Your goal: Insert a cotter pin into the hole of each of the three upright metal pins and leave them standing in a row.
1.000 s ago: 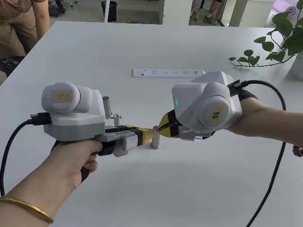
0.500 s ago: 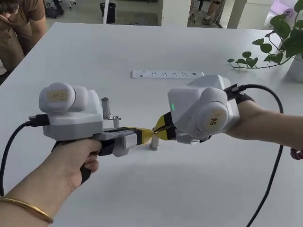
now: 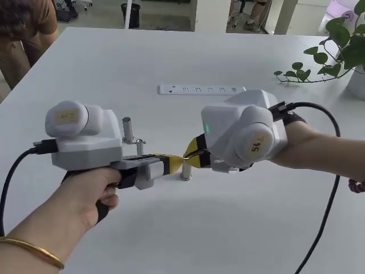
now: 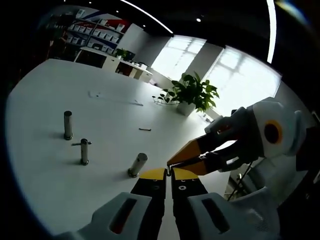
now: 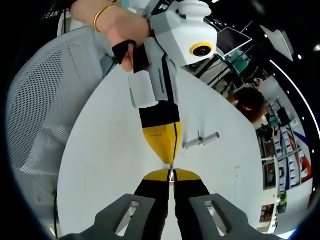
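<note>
**Line up the little pin before it goes in**

The white desk [image 3: 171, 51] has lots of room, so work low over it, and a dropped piece won't go far. The left gripper [image 3: 178, 162] and the right gripper [image 3: 191, 158] meet tip to tip. I think this is the step where the small piece is set straight in the hold before it goes in. Only one gripper should let go, and slowly. The front metal pin [image 3: 186, 173] needs a soft push from the side, not a hard one, or it could tip over and spoil the row. Hold the cotter pin [image 5: 171, 173] flat and level, and aim it at the hole, which I think is near the top.

The right jaws are closed on the thin cotter pin, which sticks out a tiny bit past their tips. The left jaws are closed too, with no gap. Their tips touch the far end of it, but I cannot tell if they grip it or only touch it. The cotter pin hangs just above the front metal pin and is not in it yet. The middle metal pin [image 3: 140, 146] already has a cotter pin through it. The back metal pin [image 3: 127, 128] looks bare. A small thin thing [image 4: 144, 129] lies on the desk, well apart from the jaws. It may be another cotter pin, but it is too small to tell
</note>
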